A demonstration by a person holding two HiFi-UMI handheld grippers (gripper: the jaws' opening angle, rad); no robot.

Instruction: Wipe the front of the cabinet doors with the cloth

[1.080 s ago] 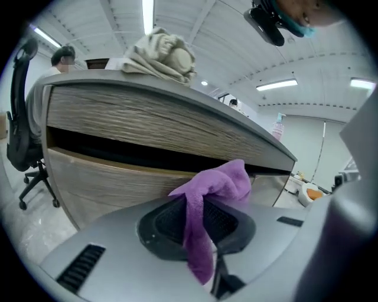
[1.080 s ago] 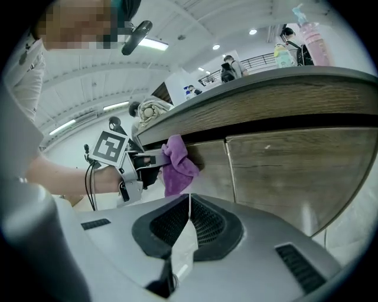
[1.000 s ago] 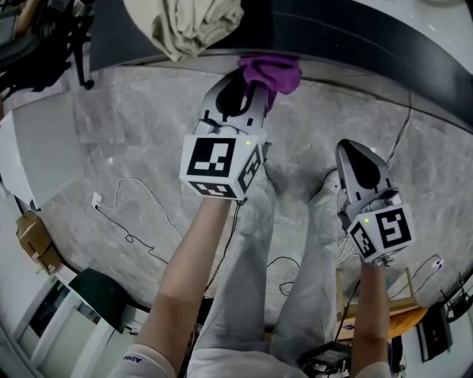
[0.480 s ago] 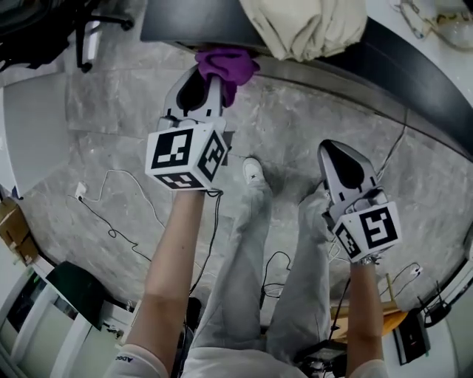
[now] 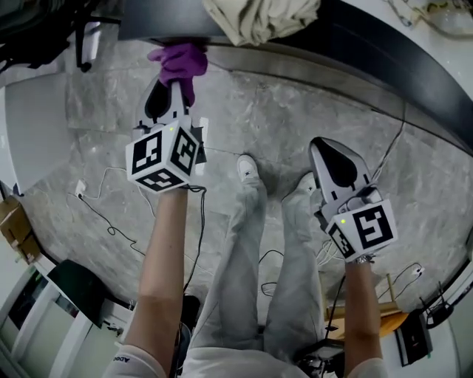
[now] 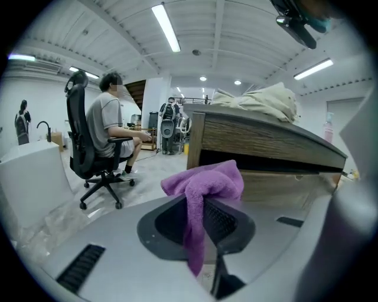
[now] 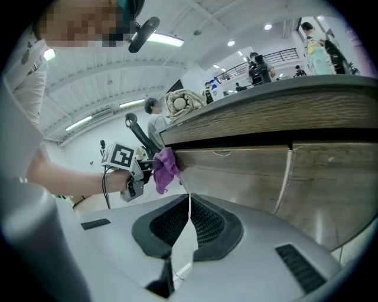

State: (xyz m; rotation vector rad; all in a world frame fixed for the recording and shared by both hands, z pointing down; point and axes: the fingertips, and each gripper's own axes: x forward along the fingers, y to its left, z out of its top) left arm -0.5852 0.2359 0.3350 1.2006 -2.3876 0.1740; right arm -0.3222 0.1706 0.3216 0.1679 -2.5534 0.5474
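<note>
Leftward is where your cloth (image 5: 177, 63) has gone: a second ago it lay right of the beige bundle (image 5: 259, 18) on the worktop (image 5: 384, 52), and now it lies left of it. It sits bunched at the cabinet doors (image 7: 248, 177) near their left corner, just under the worktop edge, pinched in your left gripper's (image 5: 171, 87) fingers. That arm reaches forward, nearly straight. Your right gripper (image 5: 336, 166), fingers together on nothing, hangs back over the floor (image 5: 295, 111), well apart.
</note>
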